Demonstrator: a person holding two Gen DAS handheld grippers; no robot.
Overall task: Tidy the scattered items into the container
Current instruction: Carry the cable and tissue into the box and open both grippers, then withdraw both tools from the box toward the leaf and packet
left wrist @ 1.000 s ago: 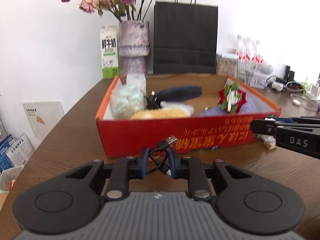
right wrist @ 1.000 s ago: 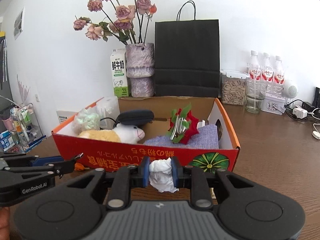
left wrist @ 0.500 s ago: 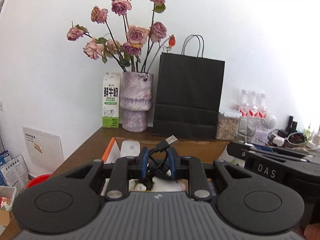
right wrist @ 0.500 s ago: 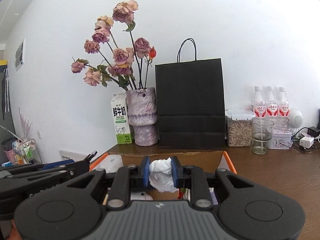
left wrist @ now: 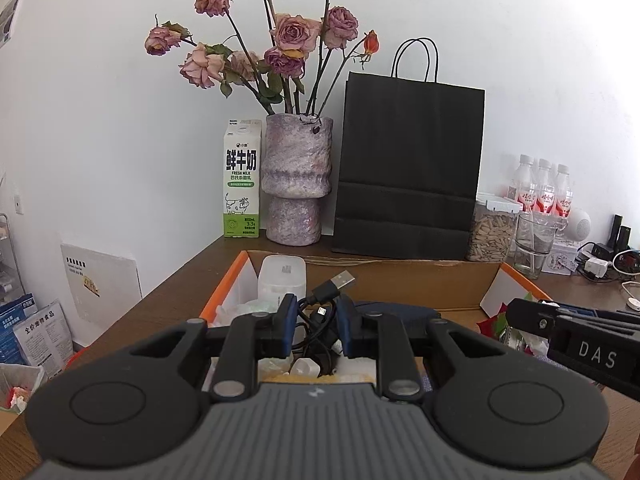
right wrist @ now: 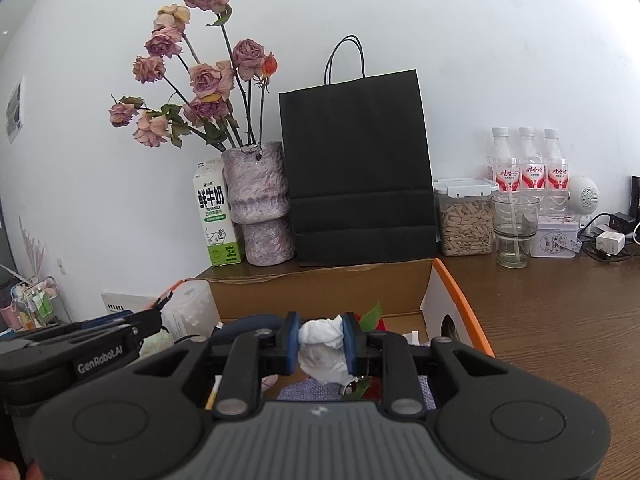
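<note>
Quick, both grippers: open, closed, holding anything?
Left gripper: closed on the black USB cable.
Right gripper: closed on the crumpled white tissue.

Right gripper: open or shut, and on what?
Shut on the crumpled white tissue: the right gripper has both blue pads pressed against its sides, held above the open cardboard box.

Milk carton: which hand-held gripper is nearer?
Left. The left hand-held gripper, clamping a black USB cable, is at the box's carton-side end. The right hand-held gripper, holding crumpled tissue, sits farther from the milk carton.
</note>
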